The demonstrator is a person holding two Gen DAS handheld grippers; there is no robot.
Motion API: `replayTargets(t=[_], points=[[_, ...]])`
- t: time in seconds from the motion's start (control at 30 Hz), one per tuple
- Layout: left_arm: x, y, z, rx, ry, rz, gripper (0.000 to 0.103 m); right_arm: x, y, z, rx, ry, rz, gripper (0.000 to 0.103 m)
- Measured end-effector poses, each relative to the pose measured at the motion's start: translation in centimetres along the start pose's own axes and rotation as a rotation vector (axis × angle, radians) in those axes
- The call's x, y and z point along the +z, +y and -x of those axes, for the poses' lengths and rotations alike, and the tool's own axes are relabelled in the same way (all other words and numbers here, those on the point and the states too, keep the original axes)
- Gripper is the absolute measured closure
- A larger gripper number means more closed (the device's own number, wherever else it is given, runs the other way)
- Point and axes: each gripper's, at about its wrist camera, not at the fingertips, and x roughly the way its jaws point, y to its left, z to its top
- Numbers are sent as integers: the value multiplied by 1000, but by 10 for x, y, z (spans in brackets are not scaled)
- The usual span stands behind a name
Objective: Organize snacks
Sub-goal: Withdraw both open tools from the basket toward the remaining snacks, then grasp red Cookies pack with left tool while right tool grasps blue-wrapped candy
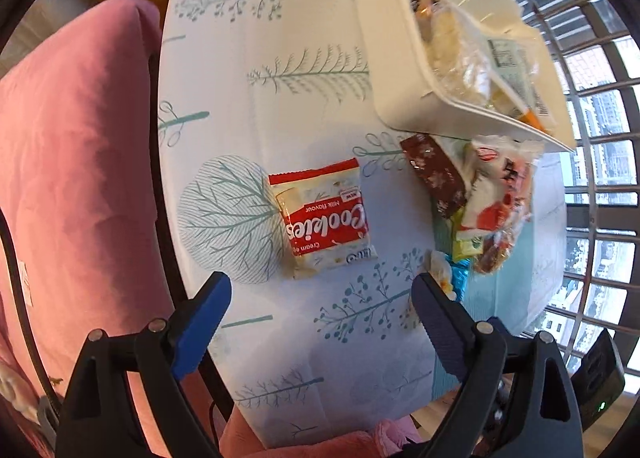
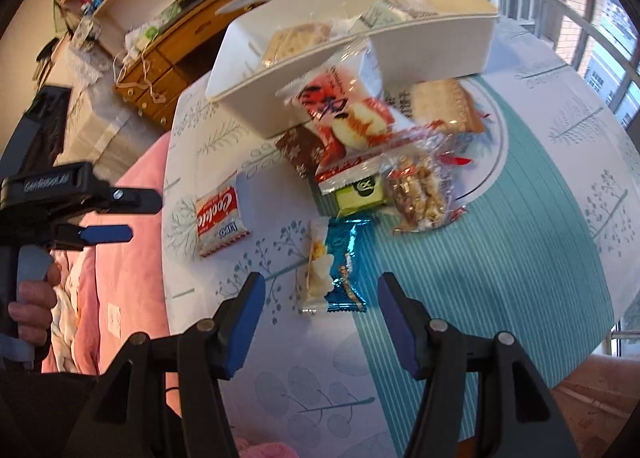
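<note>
A red and white Cookies packet (image 1: 324,216) lies alone on the table; it also shows in the right wrist view (image 2: 221,215). My left gripper (image 1: 322,290) is open and empty, just short of it. A heap of wrapped snacks (image 2: 376,146) lies beside two white bins (image 2: 280,70) that hold a few packets. A blue foil snack (image 2: 345,264) and a small clear-wrapped one (image 2: 318,266) lie closest to my right gripper (image 2: 322,292), which is open and empty above them.
The table has a white and teal tree-print cloth (image 2: 520,226). A pink covered seat (image 1: 76,162) flanks its left edge. A wooden drawer unit (image 2: 168,58) stands behind. Window bars (image 1: 600,178) are at the right. The left gripper's handle and hand (image 2: 40,242) show at the left.
</note>
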Motion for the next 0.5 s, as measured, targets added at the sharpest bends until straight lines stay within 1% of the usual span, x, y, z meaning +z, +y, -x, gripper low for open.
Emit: replayTargets(t=[0.23, 0.5], points=[[11, 1, -33, 13, 57, 100, 12, 4, 0, -29, -8, 126, 66, 44], [23, -2, -61, 58, 82, 183, 12, 14, -7, -50, 4, 213, 106, 44]])
